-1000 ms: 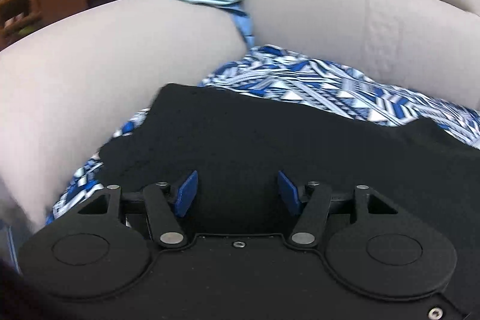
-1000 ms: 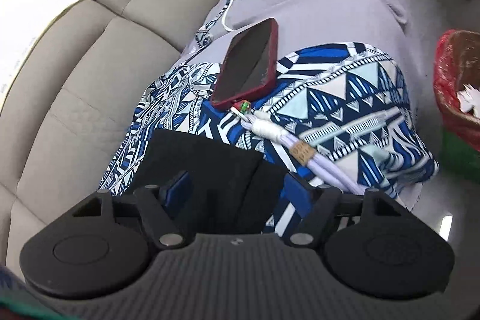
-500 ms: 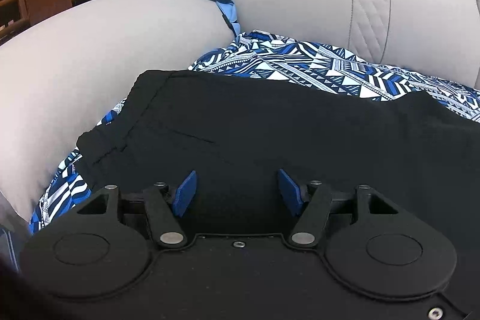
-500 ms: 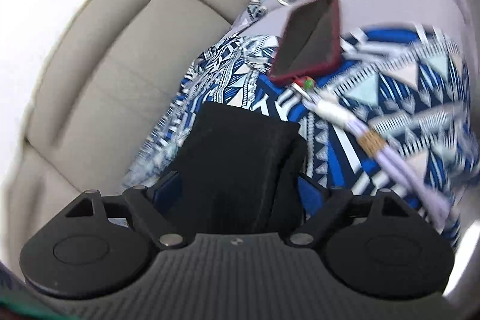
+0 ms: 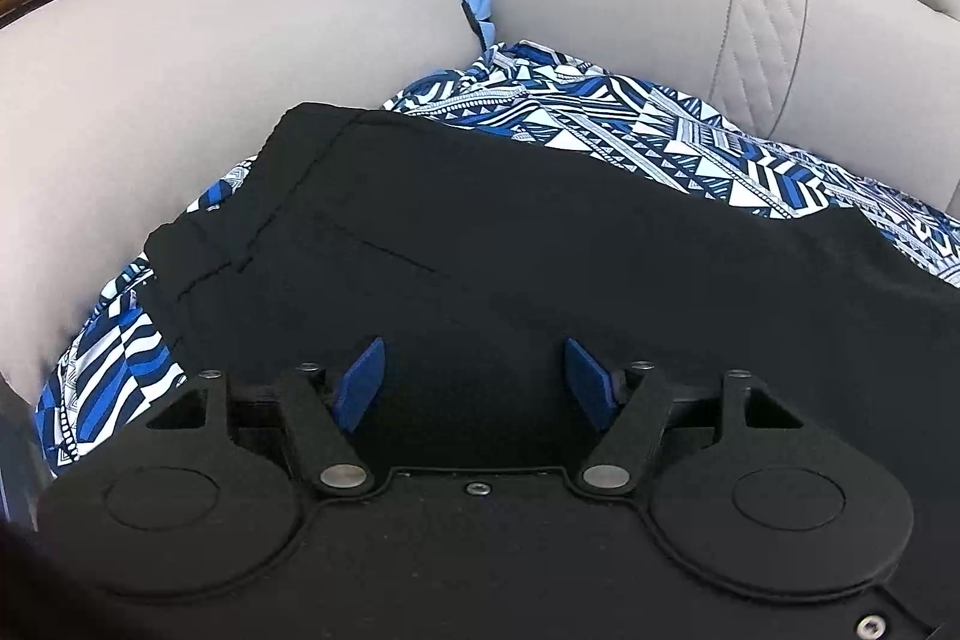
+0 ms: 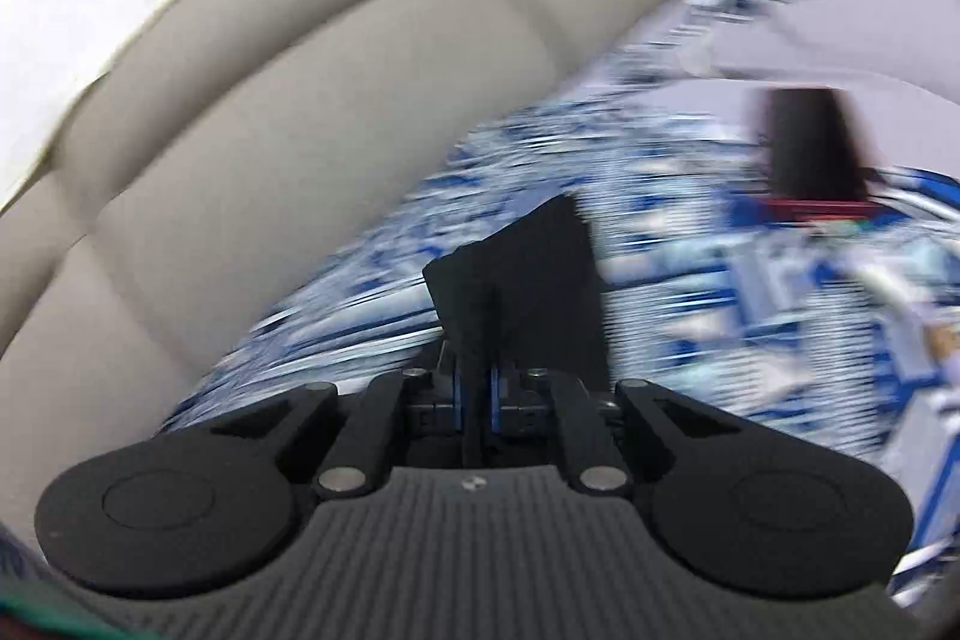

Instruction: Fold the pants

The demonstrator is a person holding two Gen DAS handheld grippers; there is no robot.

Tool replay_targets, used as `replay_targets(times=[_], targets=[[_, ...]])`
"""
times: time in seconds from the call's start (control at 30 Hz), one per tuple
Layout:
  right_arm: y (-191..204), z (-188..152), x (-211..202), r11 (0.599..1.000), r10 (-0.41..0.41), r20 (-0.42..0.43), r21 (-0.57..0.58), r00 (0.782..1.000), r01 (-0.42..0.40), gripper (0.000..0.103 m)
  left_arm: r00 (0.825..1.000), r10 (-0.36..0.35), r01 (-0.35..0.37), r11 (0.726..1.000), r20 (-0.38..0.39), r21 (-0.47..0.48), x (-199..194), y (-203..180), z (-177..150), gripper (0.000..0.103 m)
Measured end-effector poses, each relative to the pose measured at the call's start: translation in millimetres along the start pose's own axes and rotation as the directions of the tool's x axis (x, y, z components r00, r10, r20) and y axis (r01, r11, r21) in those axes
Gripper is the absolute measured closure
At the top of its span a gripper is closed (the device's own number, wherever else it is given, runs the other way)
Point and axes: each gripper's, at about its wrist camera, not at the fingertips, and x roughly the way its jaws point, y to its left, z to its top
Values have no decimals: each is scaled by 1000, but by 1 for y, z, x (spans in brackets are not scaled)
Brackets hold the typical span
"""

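— What's the setting?

— A grey sofa (image 5: 210,58) with a blue-and-white patterned sheet (image 5: 660,124) over the seat. The black pants (image 5: 510,232) lie flat on the sheet, waistband toward the armrest at the seat's left end, legs running off to the right.

— What's changed in the last second?

— My right gripper (image 6: 474,394). A second ago its jaws stood wide around the leg end; now they are pinched tight on the cloth, and a black flap stands up between the pads. The right view is smeared, so I'm swinging that hand. The phone (image 6: 810,148) near the seat's right end has slid across my view.

— And the left?

— The left gripper (image 5: 474,376) stays wide apart, holding nothing, hovering over the waist end. That part of the pants hasn't shifted.

— Meaning?

— I judge the first fold is starting: leg end lifted, to be carried toward the waistband. The grip looks shallow, so the cloth could slip out.
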Motion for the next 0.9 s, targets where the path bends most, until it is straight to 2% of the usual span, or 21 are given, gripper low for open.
replay_targets(times=[0.1,0.17,0.27,0.33,0.4,0.47,0.5,0.6,0.63,0.67,0.7,0.73,0.77,0.8,0.9], targets=[[76,-33,11,977,152,-77,-136,985,-161,92,1000,-16,16,1000,-13,3,0,2,1,37],[129,-66,15,928,259,-175,-226,950,-295,92,1000,-22,22,1000,-19,0,1,2,2,37],[205,-129,9,801,372,-337,-355,865,-483,92,1000,-23,23,1000,-20,3,1,3,3,36],[242,-171,-6,689,407,-421,-441,811,-575,92,1000,-23,23,1000,-18,8,1,2,2,36],[265,-208,-23,582,414,-472,-520,778,-625,92,999,-27,27,1000,-17,12,1,3,2,36],[273,-236,-37,510,405,-519,-555,753,-657,92,999,-31,31,999,-16,16,1,3,2,36],[274,-246,-41,489,396,-536,-565,746,-665,92,999,-31,32,999,-16,19,1,3,2,35],[273,-263,-60,396,402,-489,-669,774,-629,89,1000,-27,28,999,-14,27,1,2,2,35],[272,-264,-63,384,405,-492,-673,771,-632,88,1000,-25,26,999,-14,29,0,1,2,35],[270,-264,-65,378,407,-503,-667,762,-642,84,1000,-24,25,999,-17,30,0,0,2,35],[267,-264,-67,374,413,-506,-664,757,-648,74,999,-25,26,999,-20,33,0,0,3,35],[264,-264,-69,368,420,-509,-662,751,-653,71,999,-26,27,999,-23,35,-1,-1,3,36],[261,-264,-71,357,427,-517,-658,742,-663,54,999,-28,29,999,-26,36,-1,-2,4,36],[258,-266,-73,344,435,-528,-652,729,-676,48,999,-32,33,999,-29,40,-2,-3,4,36],[255,-267,-81,302,448,-565,-634,693,-712,39,998,-53,55,997,-35,56,-8,-10,3,38]])
